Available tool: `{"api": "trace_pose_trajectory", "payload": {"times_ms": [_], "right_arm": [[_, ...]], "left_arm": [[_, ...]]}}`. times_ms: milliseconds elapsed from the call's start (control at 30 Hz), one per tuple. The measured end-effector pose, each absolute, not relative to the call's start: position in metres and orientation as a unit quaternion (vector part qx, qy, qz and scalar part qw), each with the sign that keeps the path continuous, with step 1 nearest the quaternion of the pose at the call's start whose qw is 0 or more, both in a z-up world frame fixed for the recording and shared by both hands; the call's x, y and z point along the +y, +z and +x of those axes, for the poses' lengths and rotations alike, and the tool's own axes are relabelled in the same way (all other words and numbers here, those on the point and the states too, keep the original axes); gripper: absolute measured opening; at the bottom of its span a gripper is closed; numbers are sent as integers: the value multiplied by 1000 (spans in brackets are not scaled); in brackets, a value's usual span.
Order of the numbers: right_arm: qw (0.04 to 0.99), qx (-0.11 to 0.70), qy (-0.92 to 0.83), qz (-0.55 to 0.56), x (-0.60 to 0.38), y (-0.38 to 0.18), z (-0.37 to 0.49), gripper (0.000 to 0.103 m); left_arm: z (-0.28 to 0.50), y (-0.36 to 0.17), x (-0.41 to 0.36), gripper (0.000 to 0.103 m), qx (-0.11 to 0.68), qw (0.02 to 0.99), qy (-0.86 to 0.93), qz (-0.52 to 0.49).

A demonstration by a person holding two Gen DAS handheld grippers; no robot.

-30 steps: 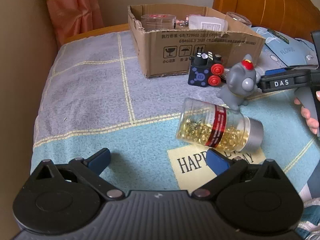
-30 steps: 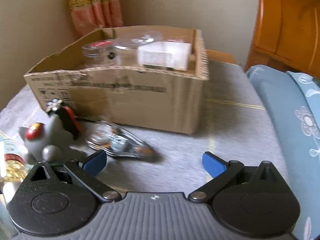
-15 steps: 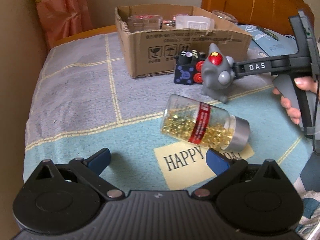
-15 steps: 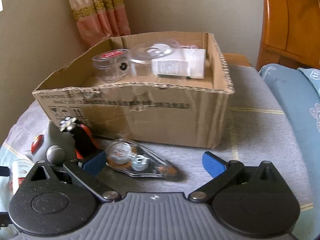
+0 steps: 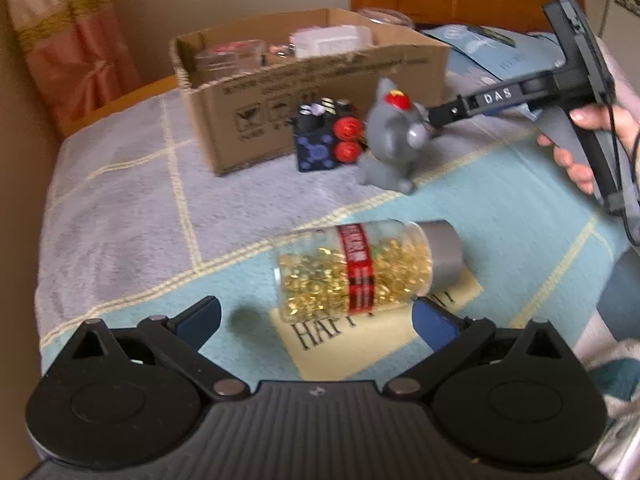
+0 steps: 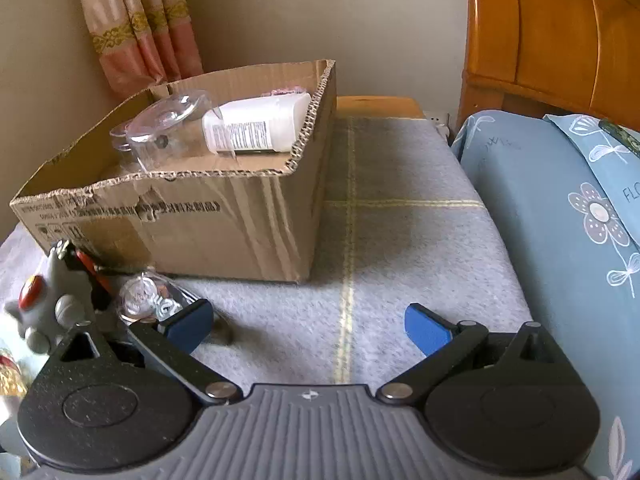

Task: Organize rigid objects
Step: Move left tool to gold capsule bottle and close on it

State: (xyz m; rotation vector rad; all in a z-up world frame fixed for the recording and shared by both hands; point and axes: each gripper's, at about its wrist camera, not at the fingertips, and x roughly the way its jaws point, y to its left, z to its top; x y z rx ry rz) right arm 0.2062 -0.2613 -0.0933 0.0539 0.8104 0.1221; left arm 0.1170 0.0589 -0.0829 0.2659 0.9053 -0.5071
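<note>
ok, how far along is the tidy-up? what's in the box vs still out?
Partly done. The cardboard box already holds a white bottle and clear containers. Nothing is in hand: the left gripper and right gripper are both open. Still out on the blanket: the capsule bottle lying on its side, the grey toy, the toy train and the tape dispenser.

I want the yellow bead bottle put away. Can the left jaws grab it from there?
Probably yes. The bottle lies on its side on the blanket, just ahead of the open left gripper, with nothing between them.
</note>
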Motion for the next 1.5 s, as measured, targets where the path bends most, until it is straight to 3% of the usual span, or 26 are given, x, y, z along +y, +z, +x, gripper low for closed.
{"api": "trace_pose_trajectory", "payload": {"times_ms": [267,567,867,933,1133,1500], "right_arm": [[921,373,112,8,-251,-80,177,103],[905,381,161,-102,-212,-96,156,103],[918,348,173,-73,-224,-105,144,103],[921,343,172,-71,-225,-106,141,103],[909,379,158,-70,-218,-99,147,103],[917,349,193,23,-186,-38,172,103]], "left_arm": [[109,-82,52,101,421,863,-253,119],[115,-82,37,101,406,873,-254,93],[128,-85,42,98,405,883,-225,68],[129,-85,46,94,403,887,-216,63],[138,-84,67,94,407,896,-169,60],[142,-84,80,94,410,897,-160,51]]}}
